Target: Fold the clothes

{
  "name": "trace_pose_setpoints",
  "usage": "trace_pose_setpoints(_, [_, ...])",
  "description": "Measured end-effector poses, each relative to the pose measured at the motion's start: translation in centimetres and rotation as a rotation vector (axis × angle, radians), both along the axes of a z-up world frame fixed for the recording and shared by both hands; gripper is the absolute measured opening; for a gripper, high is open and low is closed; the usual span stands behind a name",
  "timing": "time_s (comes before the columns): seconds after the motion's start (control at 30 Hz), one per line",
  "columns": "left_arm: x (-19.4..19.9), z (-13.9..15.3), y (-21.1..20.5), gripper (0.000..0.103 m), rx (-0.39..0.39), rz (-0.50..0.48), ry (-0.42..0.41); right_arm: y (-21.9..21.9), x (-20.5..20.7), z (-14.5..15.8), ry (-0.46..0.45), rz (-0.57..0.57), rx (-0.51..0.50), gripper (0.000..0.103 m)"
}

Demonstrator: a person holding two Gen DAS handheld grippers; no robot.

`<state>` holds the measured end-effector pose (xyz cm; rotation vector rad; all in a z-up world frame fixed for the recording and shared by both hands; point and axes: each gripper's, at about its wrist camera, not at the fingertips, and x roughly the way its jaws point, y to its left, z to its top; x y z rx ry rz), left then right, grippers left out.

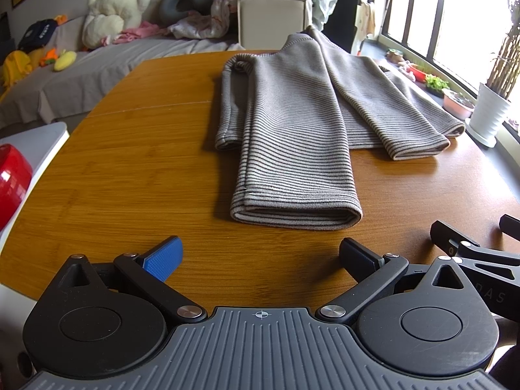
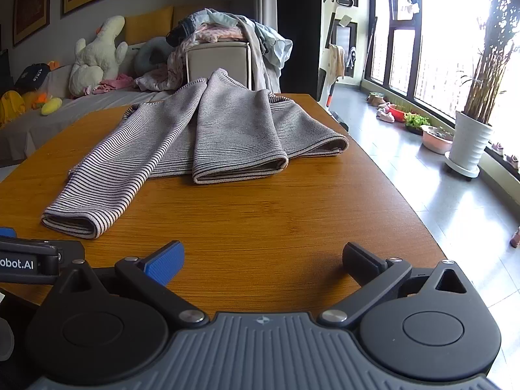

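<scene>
A grey striped knit garment (image 1: 292, 123) lies on the wooden table (image 1: 130, 178), with two long parts laid toward me. It also shows in the right wrist view (image 2: 208, 136). My left gripper (image 1: 261, 256) is open and empty, low over the table just short of the nearest folded end (image 1: 295, 211). My right gripper (image 2: 263, 258) is open and empty, to the right of that end (image 2: 73, 219), above bare table (image 2: 260, 201). Part of the right gripper shows at the left view's right edge (image 1: 471, 253).
A red object (image 1: 13, 182) sits at the left beside the table. Beyond the table stand a bed with plush toys (image 1: 110, 13) and a box heaped with clothes (image 2: 221, 55). A white plant pot (image 2: 471, 146) and window are on the right.
</scene>
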<state>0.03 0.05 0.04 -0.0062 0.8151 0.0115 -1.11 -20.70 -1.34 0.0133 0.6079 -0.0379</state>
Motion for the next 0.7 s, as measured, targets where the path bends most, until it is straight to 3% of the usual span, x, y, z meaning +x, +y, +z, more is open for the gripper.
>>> trace_pose_setpoints(0.7, [0.03,0.09,-0.06,0.103,-0.023,-0.001,0.004,-0.04,-0.09,-0.09,-0.018,0.014,-0.004,0.103])
